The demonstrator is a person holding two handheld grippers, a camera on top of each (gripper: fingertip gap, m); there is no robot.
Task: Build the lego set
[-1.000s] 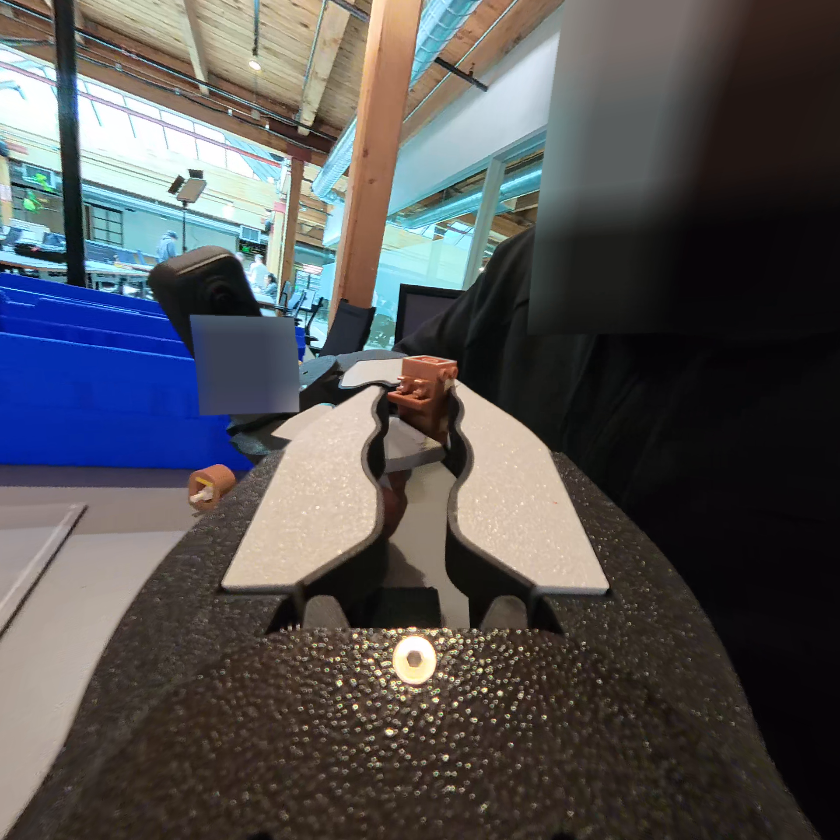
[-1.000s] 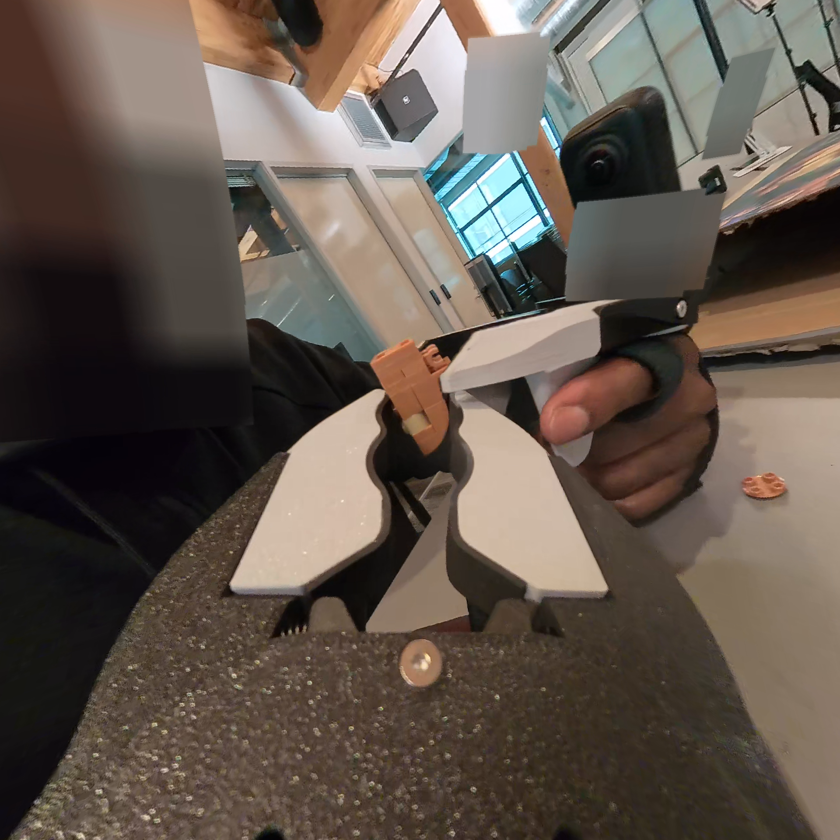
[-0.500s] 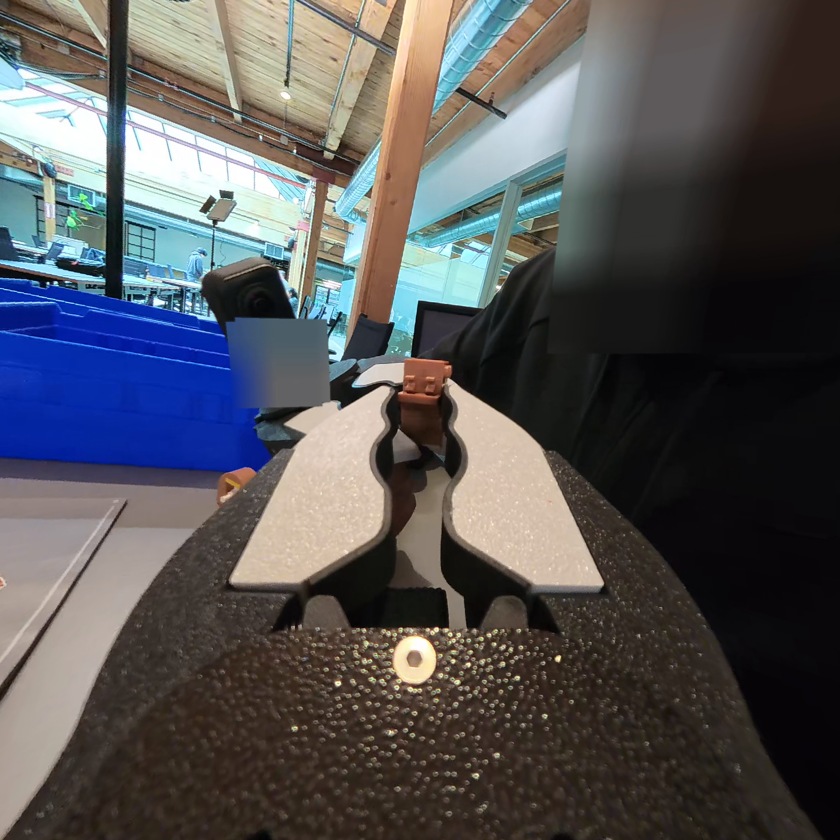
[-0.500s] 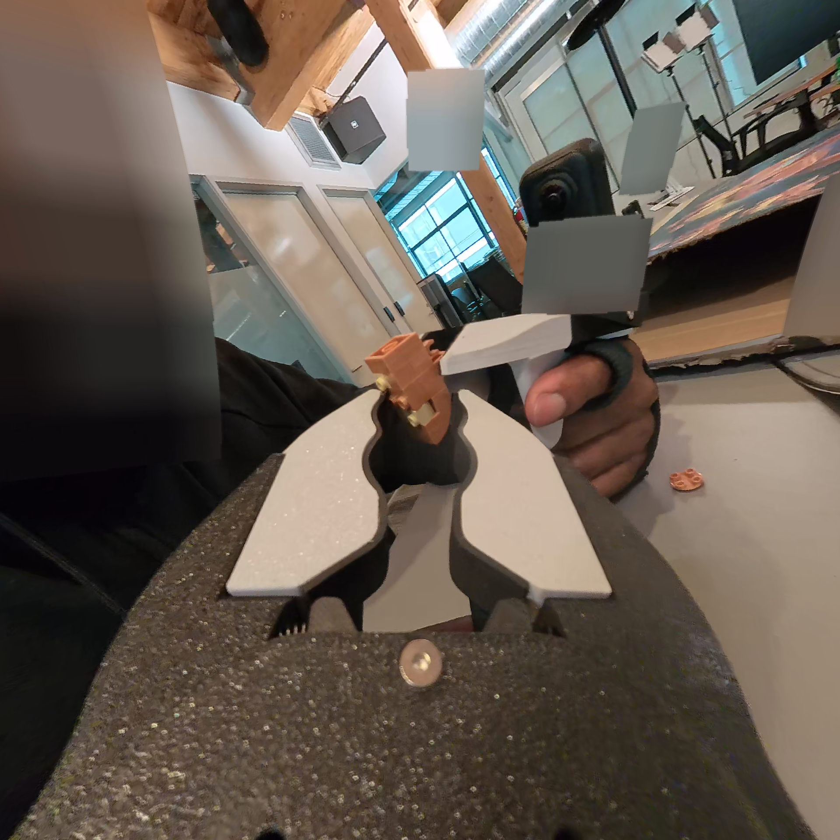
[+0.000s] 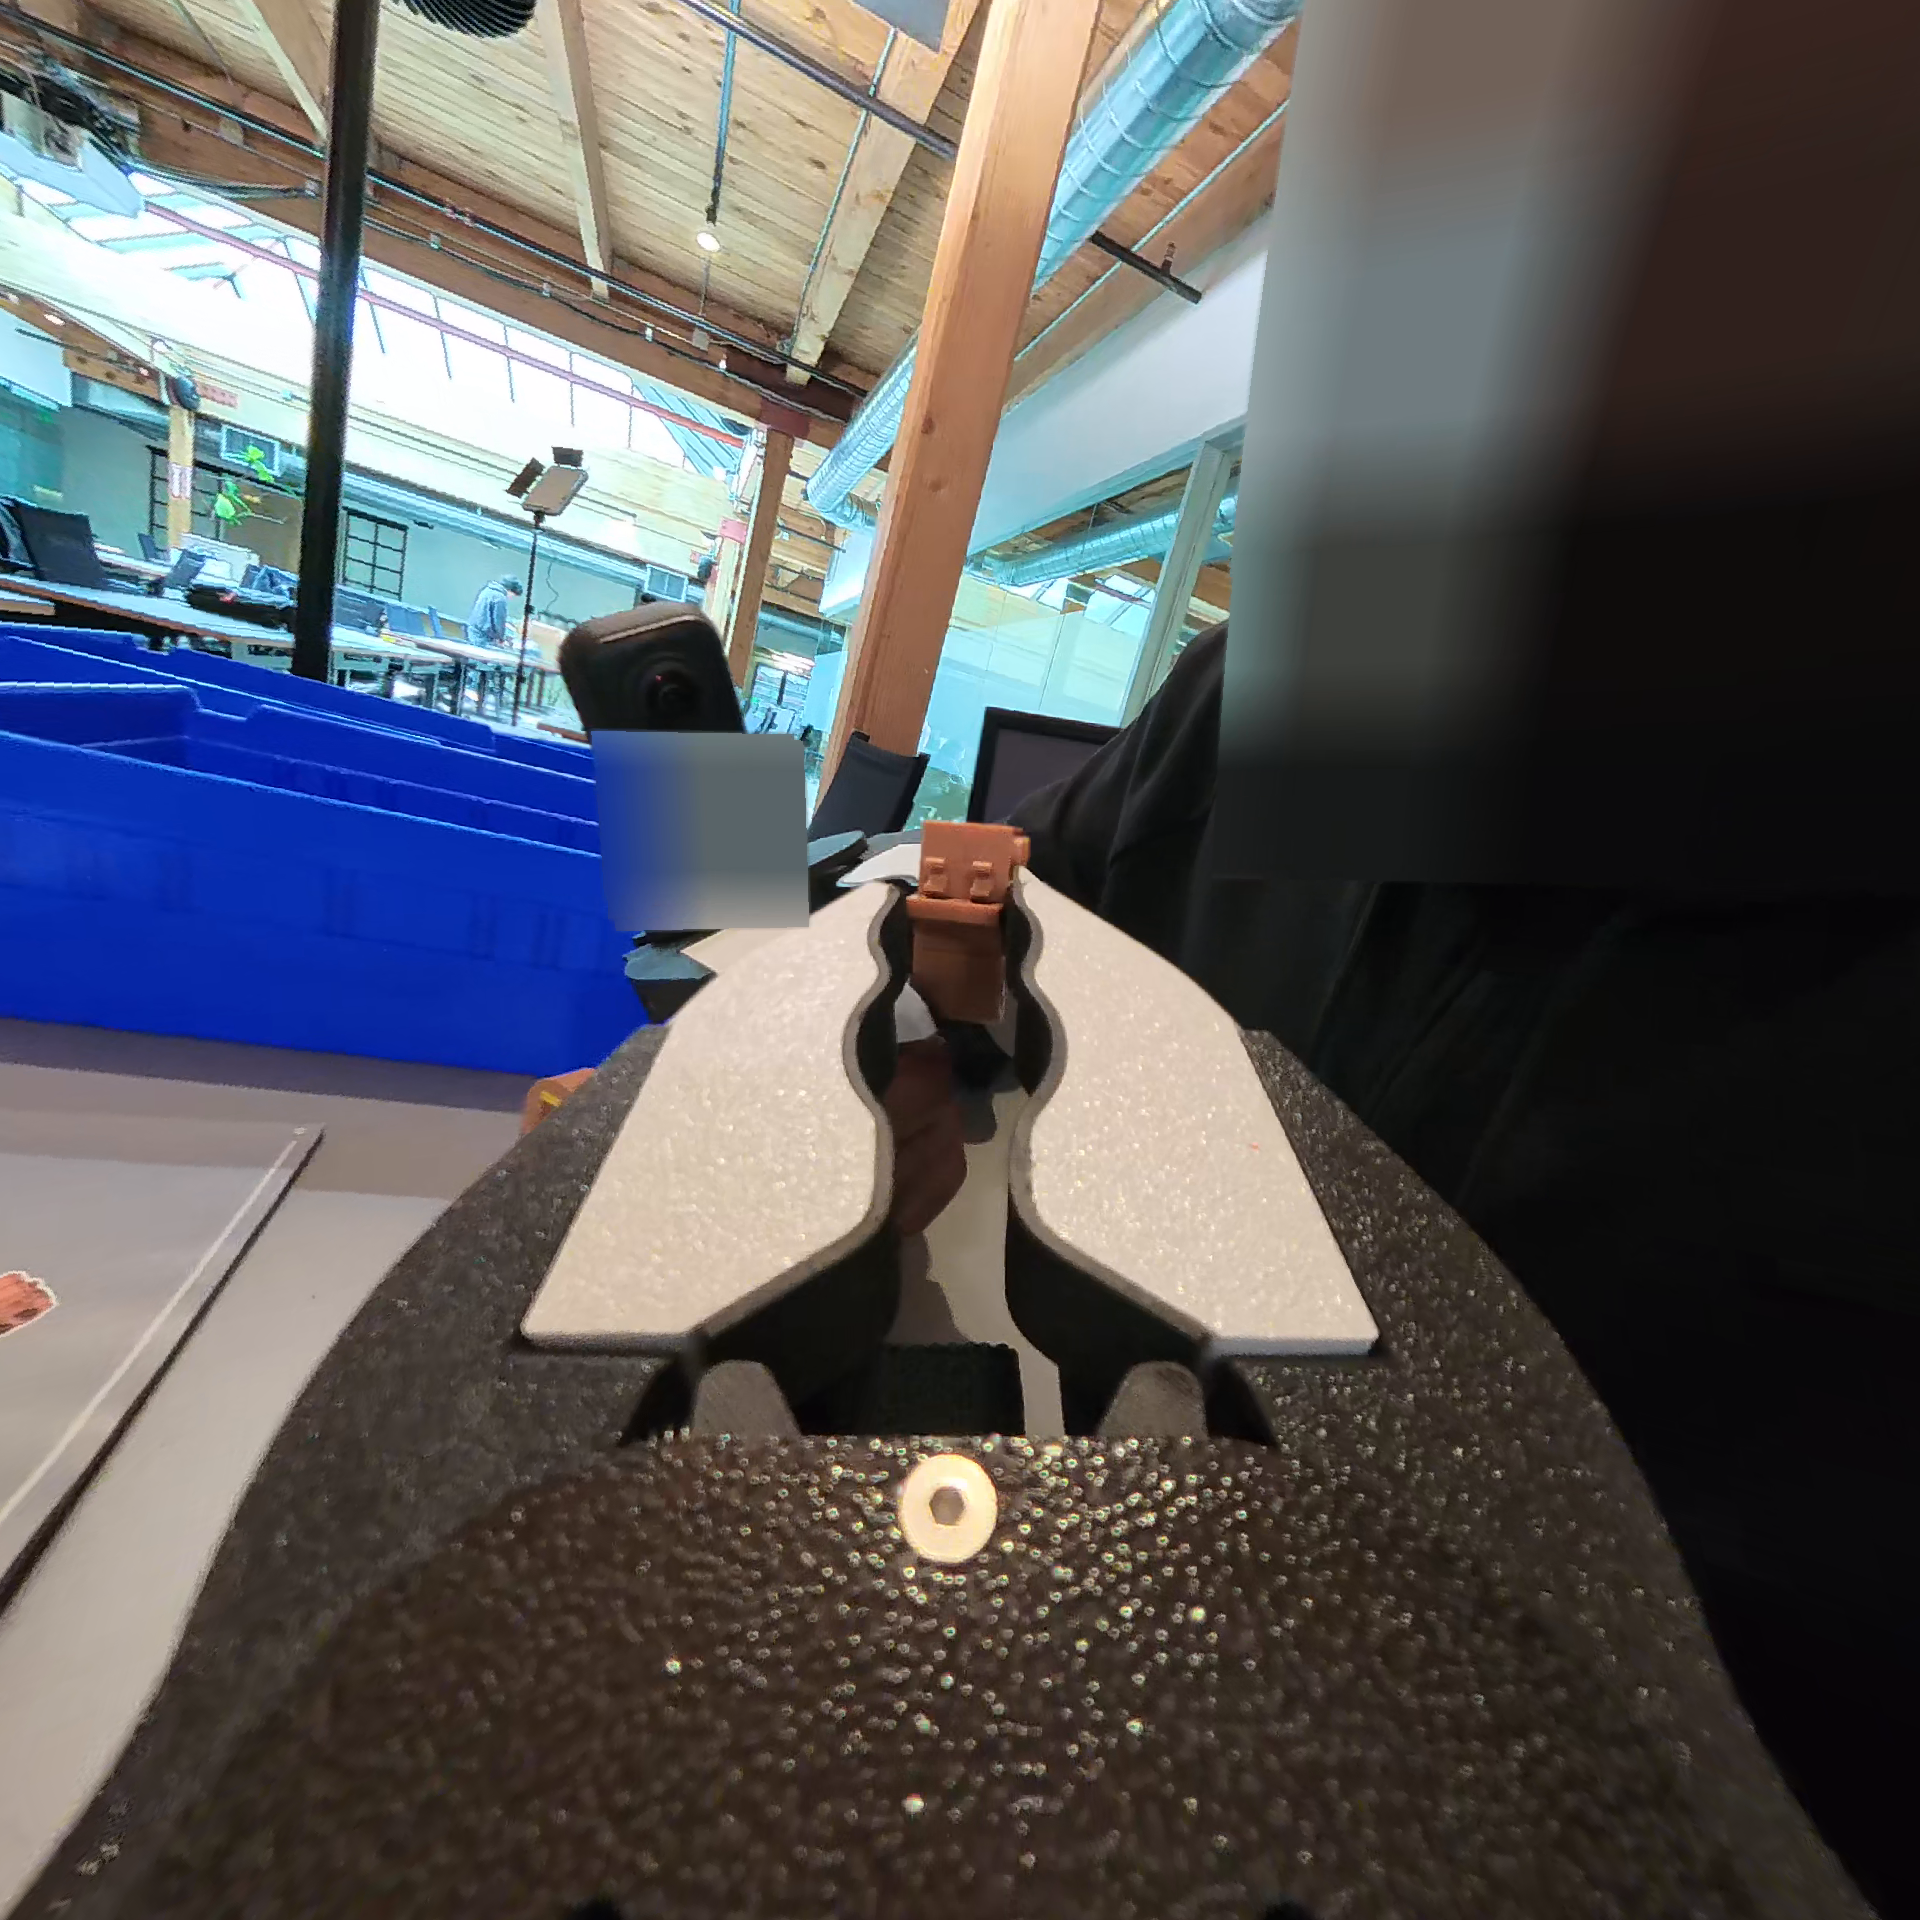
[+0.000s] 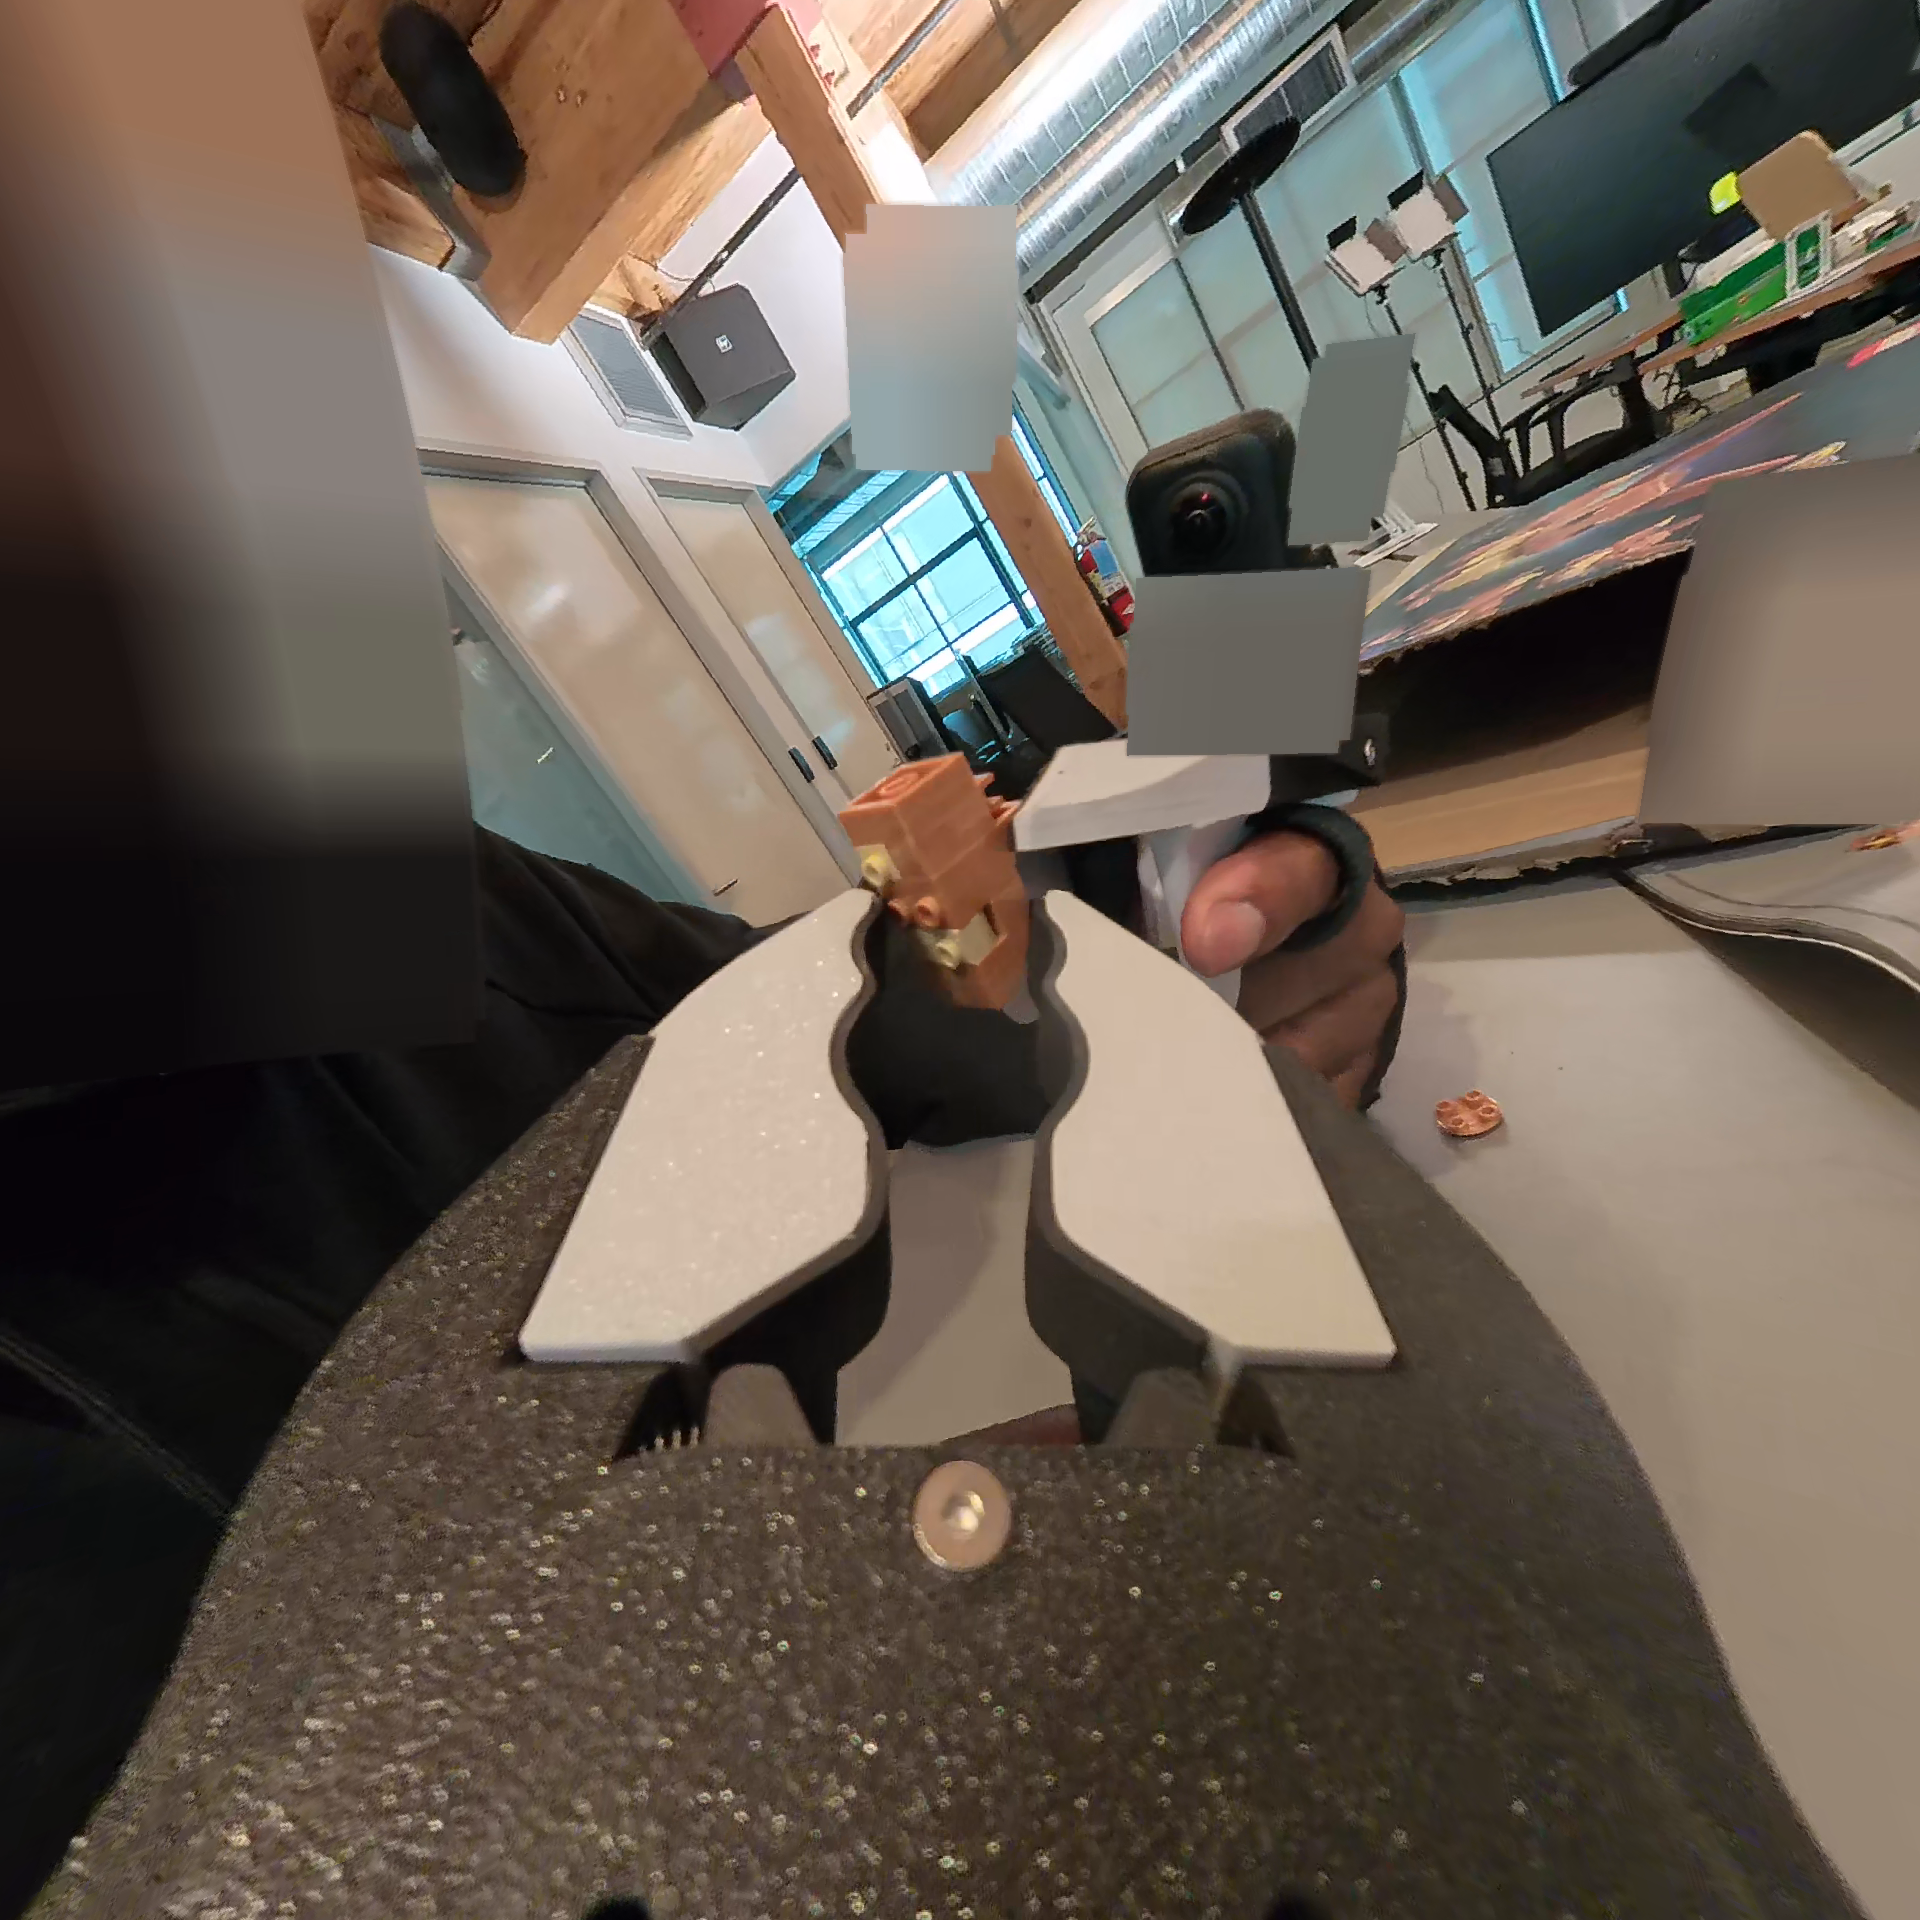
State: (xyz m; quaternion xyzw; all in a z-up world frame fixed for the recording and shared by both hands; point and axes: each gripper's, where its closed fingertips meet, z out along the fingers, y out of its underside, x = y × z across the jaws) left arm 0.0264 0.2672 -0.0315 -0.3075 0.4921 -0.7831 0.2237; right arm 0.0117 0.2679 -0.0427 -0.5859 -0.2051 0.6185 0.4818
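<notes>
1. Brown blocks stuck together make a little stack [image 5: 961, 914], and in the left wrist view the left gripper [image 5: 958, 904] has its fingers [image 5: 790, 1039] nearly closed, squeezing this stack from both sides at the tips.
2. The stack is up in the air above the grey table [image 5: 208, 1351]. The tips of the other gripper show just behind it.
3. Blue bins [image 5: 260, 883] stand at the back on the left. A small brown piece [image 5: 556, 1091] lies on the table near them.
4. In the right wrist view the right gripper [image 6: 951, 914] has its fingers [image 6: 1153, 1091] a bit apart, one on each side of the same brown stack [image 6: 935, 862], which is tilted and has little tan bits on it.
5. The left gripper [image 6: 1023, 826] comes in from the right, with a hand [image 6: 1299, 935] around its handle, and touches the stack.
6. A round brown piece [image 6: 1468, 1115] lies flat on the table [image 6: 1662, 1247], well apart from the stack.
</notes>
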